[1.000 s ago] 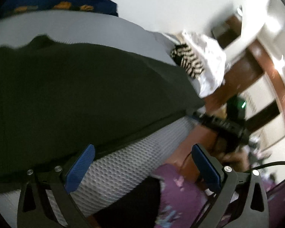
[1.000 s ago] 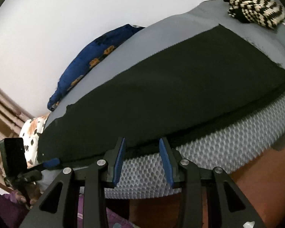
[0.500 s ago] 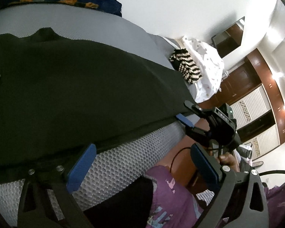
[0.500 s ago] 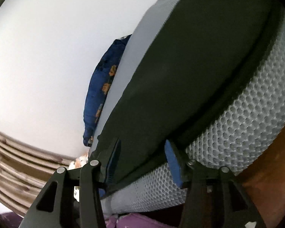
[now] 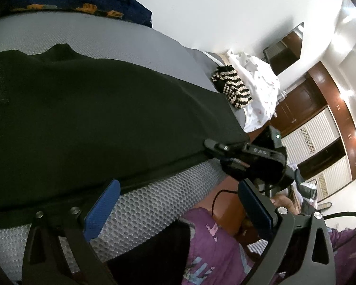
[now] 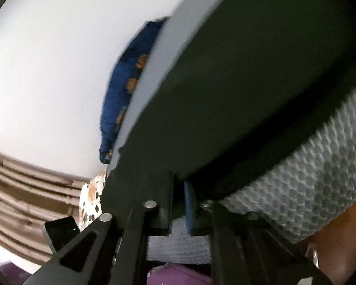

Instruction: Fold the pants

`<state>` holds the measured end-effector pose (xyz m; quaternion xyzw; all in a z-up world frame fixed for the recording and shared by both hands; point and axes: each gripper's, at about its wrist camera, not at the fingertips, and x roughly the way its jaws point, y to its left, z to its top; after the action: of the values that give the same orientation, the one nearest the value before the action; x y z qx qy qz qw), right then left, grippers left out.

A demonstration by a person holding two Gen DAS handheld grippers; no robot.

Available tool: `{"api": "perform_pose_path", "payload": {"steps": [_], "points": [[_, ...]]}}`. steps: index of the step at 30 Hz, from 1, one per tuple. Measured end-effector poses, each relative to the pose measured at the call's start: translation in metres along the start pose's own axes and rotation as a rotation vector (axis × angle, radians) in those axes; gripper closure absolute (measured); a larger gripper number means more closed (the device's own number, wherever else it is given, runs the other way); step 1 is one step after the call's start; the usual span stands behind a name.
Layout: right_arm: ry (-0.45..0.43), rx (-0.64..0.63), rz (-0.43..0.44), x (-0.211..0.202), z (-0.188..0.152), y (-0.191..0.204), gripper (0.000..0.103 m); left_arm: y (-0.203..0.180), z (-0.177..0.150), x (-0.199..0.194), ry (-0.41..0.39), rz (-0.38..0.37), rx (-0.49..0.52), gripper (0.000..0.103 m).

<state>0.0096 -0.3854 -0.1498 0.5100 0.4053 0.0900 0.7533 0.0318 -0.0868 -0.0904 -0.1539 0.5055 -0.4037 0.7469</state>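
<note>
Right gripper [image 6: 178,204] clamped on the black pants' [image 6: 249,95] hem.
Left gripper [image 5: 178,204] hovers wide open, angled downward over the mattress [image 5: 154,209] edge; no legible writing.

Dark pants [image 5: 102,118] flat along mattress [image 5: 154,204] edge

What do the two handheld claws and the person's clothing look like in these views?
The left claw has black, triangle-cutout finger frames with silver bolts and blue rubber pads. The right claw is the same black build with blue pads; in the left wrist view its body carries pale lettering, a green light and a thin black cable. The person wears purple patterned clothing.
</note>
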Motion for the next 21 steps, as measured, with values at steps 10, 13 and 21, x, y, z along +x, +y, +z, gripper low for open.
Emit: {"api": "perform_pose_path", "payload": {"steps": [10,13,21], "points": [[0.007,0.002,-0.032,-0.012,-0.005,0.011,0.099,-0.002,-0.001,-0.013,-0.028,0.024,0.013,0.004],[0.027,0.001,-0.069,-0.013,-0.01,0.004,0.1,-0.001,-0.002,-0.013,-0.028,0.02,0.011,0.004],[0.025,0.105,0.017,-0.012,-0.007,-0.016,0.09,0.001,0.002,-0.016,-0.039,0.031,0.026,0.004]]}}
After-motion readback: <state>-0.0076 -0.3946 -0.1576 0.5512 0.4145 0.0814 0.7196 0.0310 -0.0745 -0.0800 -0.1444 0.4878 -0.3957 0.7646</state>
